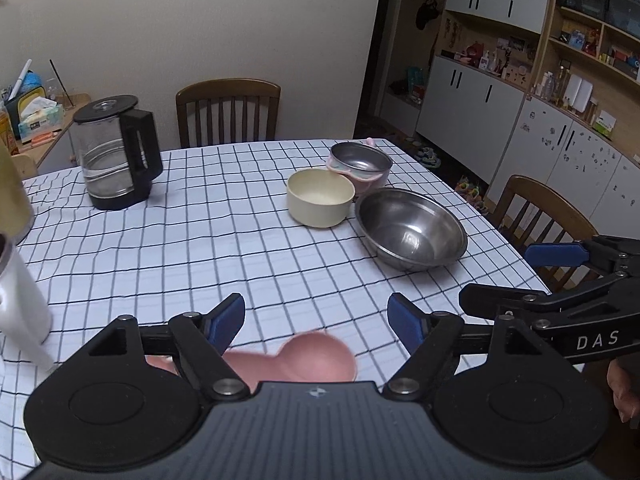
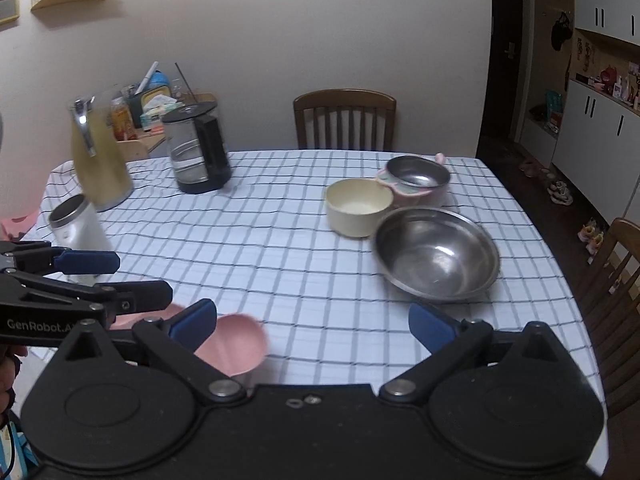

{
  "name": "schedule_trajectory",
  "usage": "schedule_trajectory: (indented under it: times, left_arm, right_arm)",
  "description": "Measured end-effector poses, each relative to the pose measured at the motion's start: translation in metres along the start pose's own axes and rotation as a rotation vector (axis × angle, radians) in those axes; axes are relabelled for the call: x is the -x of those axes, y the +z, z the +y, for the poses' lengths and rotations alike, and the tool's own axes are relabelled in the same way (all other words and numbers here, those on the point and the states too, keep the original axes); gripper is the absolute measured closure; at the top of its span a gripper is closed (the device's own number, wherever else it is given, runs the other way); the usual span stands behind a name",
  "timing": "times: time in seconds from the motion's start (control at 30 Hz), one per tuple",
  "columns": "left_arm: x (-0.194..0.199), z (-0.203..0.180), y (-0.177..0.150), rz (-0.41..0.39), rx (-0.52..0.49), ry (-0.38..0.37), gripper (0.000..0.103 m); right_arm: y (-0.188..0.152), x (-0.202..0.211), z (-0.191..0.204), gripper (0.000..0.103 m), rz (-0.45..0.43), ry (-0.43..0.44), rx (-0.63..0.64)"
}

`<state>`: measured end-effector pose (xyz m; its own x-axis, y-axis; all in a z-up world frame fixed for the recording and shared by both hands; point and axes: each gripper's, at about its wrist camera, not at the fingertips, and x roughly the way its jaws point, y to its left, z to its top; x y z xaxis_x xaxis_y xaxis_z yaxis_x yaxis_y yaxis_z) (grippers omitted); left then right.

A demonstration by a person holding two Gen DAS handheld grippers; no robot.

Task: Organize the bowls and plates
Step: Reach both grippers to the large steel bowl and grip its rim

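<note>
Both grippers hover over the near edge of a checked tablecloth (image 1: 240,248). My left gripper (image 1: 316,320) is open, its blue pads wide apart with nothing between them. A pink lobed dish (image 1: 308,360) lies on the cloth just below it, partly hidden by the left finger. My right gripper (image 2: 314,322) is open and empty; the blurred pink dish (image 2: 240,344) shows by its left finger. Each gripper appears in the other's view (image 1: 516,276) (image 2: 120,280). At the far right sit a cream bowl (image 1: 320,198), a large steel bowl (image 1: 410,228) and a small steel bowl (image 1: 360,160) resting in a pink dish (image 1: 360,182).
A glass kettle (image 1: 116,156) stands at the back left, with a gold jug (image 2: 100,160) and a white cup (image 2: 78,232) at the left edge. Wooden chairs (image 1: 228,112) (image 1: 540,216) stand at the far and right sides. The table's right edge (image 2: 560,280) drops off beside the large bowl.
</note>
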<state>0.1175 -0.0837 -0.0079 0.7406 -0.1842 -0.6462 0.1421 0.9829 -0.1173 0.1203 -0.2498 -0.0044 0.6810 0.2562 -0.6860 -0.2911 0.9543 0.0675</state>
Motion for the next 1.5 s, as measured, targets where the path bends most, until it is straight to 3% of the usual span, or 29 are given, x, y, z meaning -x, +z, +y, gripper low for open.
schedule_trajectory:
  times: [0.33,0.77,1.0,1.07,1.27,1.33,1.5]
  left_arm:
    - [-0.086,-0.053,0.041,0.033,0.040,0.036,0.025]
    - [-0.198,-0.091,0.068,0.121,0.076,0.101,0.025]
    - [-0.245,-0.096,0.074,0.182,0.075,0.144,0.025]
    - [-0.256,-0.095,0.075,0.196,0.077,0.154,0.026]
    - [-0.276,-0.087,0.076,0.241,0.114,0.152,0.048]
    - [-0.280,-0.085,0.076,0.256,0.128,0.154,0.061]
    - [-0.287,-0.082,0.076,0.283,0.147,0.153,0.071]
  right_arm:
    - [0.024,-0.033,-0.089,0.000,0.011,-0.031,0.026]
    - [0.043,-0.114,-0.185,0.001,0.081,-0.075,0.025]
    - [0.049,-0.156,-0.213,0.007,0.127,-0.078,0.033]
    - [0.050,-0.166,-0.219,0.013,0.140,-0.073,0.026]
    - [0.055,-0.196,-0.239,0.032,0.195,-0.070,-0.038]
    - [0.056,-0.200,-0.243,0.043,0.208,-0.055,-0.056]
    - [0.056,-0.210,-0.242,0.058,0.240,-0.019,-0.049]
